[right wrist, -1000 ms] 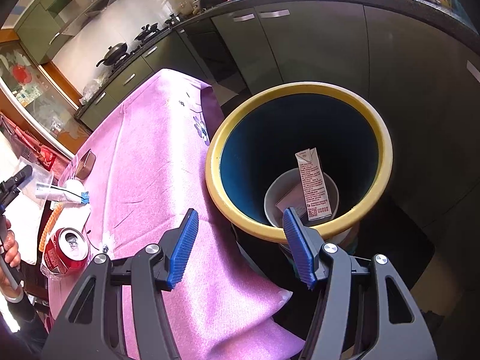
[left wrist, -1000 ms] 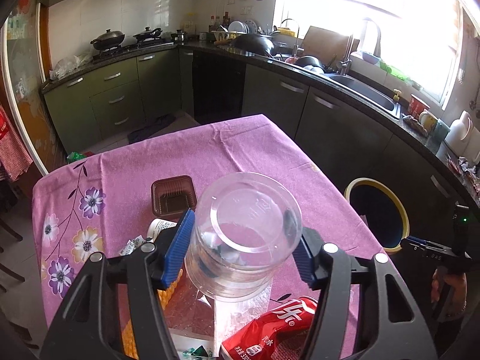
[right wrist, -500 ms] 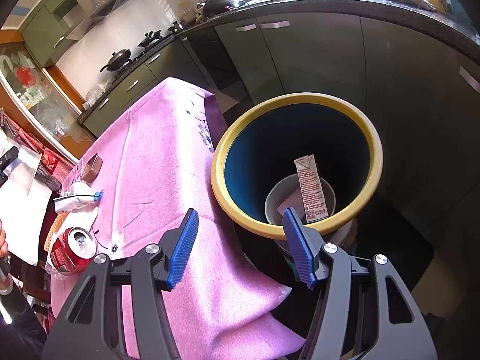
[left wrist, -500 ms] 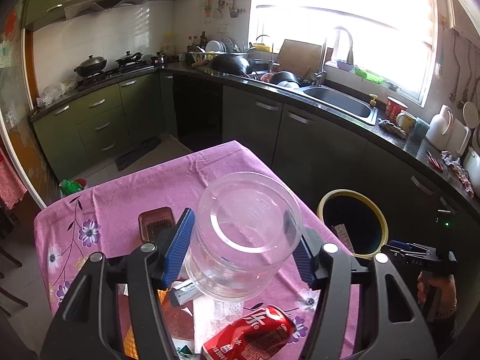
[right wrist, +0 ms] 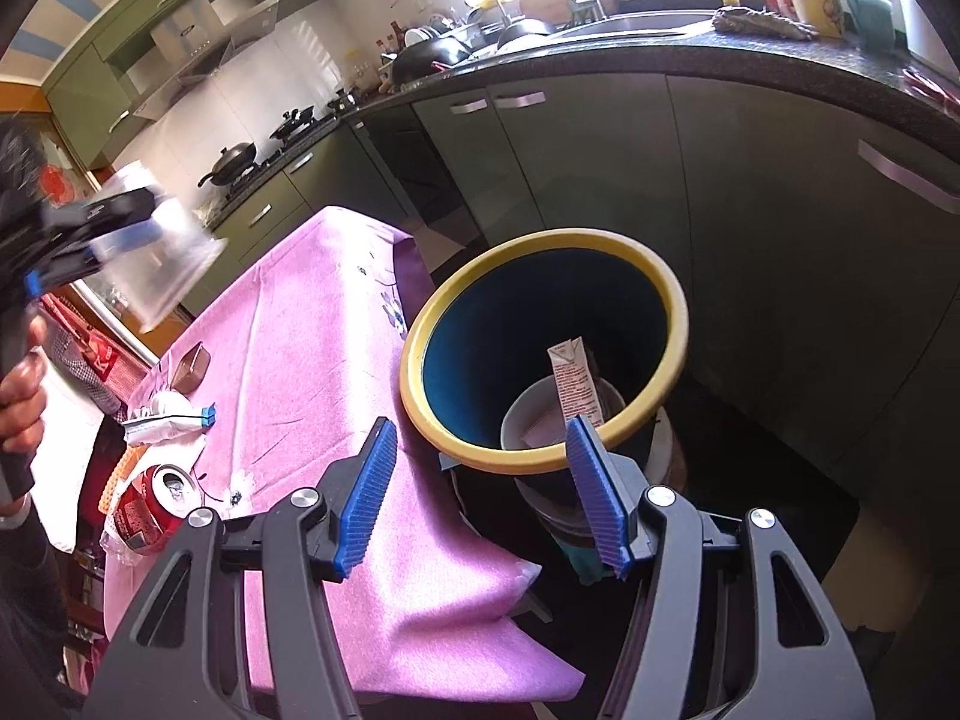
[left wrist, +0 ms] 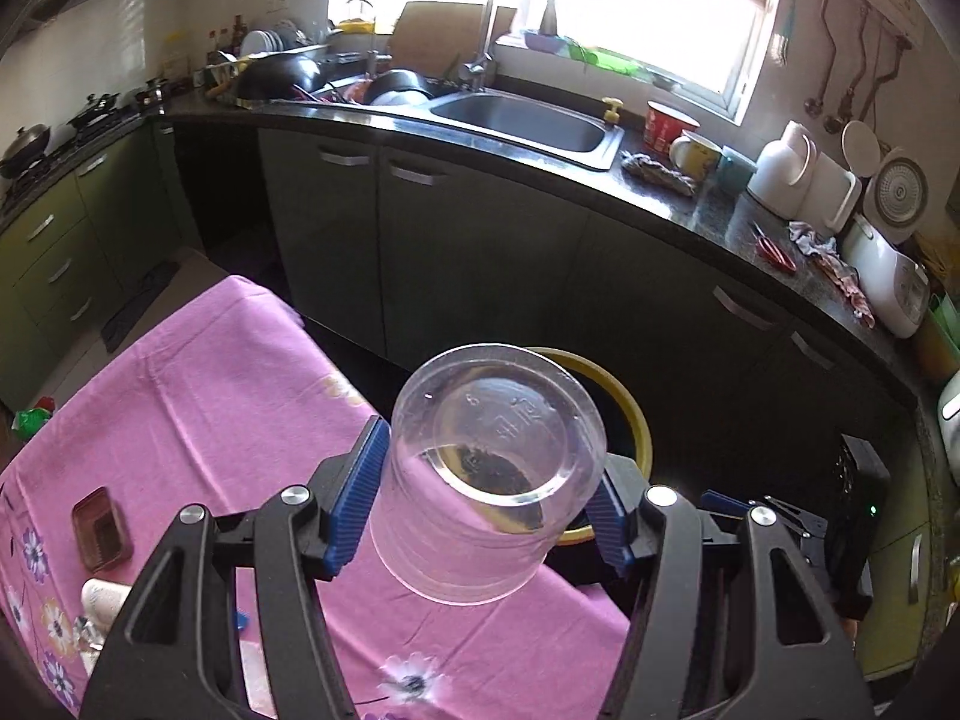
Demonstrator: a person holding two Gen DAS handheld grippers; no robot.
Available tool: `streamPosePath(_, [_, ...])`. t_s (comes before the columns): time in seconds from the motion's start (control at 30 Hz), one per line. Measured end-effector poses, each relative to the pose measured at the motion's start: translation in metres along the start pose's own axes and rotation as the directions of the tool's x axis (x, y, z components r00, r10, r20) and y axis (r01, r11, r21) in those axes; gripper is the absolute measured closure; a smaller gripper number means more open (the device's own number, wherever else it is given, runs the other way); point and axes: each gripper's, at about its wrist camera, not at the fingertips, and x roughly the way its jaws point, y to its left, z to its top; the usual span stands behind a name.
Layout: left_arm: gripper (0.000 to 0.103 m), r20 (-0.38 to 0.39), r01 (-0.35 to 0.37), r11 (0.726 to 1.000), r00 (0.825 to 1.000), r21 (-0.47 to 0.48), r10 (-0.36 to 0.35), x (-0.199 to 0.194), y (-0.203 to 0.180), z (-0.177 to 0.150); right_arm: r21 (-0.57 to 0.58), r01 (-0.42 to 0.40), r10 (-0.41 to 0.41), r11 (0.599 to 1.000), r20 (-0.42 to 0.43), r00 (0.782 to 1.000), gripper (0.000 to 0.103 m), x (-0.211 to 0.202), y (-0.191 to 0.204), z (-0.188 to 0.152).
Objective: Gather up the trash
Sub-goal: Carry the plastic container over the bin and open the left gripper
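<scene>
The left gripper (left wrist: pixel 489 501) is pinching a clear plastic tub (left wrist: pixel 486 474), tilted downward above the pink tablecloth (left wrist: pixel 240 396) edge, just before the yellow-rimmed bin (right wrist: pixel 543 354). The right gripper (right wrist: pixel 483 492) is angling down toward that bin, jaws spread and empty. A blurred hand (right wrist: pixel 21 402), probably the left, is gripping its handle.
</scene>
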Motion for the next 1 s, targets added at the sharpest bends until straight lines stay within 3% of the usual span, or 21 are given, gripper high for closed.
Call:
streamPosePath(0.13, [0.044, -0.104, 0.030, 0.999, 0.994, 0.023, -0.027, 0.064, -0.032, 0.016, 0.018, -0.009, 0.008, 1.000, 0.012, 1.000, 0.044, -0.011, -0.013, -0.006])
streamPosePath(0.33, [0.043, -0.214, 0.005, 1.000, 0.977, 0.017, -0.001, 0.147, -0.055, 0.028, 0.063, -0.022, 0.022, 0.998, 0.010, 1.000, 0.044, -0.016, -0.035, -0.012])
streamPosePath(0.5, [0.033, -0.256, -0.045, 0.999, 0.966, 0.001, 0.043, 0.173, -0.055, 0.036, 0.078, -0.030, 0.030, 0.997, 0.005, 1.000, 0.044, -0.018, -0.044, -0.014])
streamPosePath(0.63, [0.032, -0.205, -0.007, 0.999, 0.979, -0.032, 0.000, 0.148, -0.047, 0.042, 0.078, -0.038, 0.038, 0.996, 0.005, 0.999, 0.043, -0.017, -0.046, -0.013])
streamPosePath(0.8, [0.027, -0.066, 0.035, 0.997, 0.997, -0.065, -0.039, 0.077, -0.029, 0.040, 0.052, -0.057, 0.057, 0.997, -0.008, 0.998, 0.043, -0.010, -0.033, -0.012])
streamPosePath(1.0, [0.012, 0.137, 0.058, 0.988, 0.990, -0.140, -0.038, -0.032, 0.012, 0.014, -0.004, -0.076, 0.076, 0.997, -0.025, 0.997, 0.043, -0.005, -0.007, -0.011])
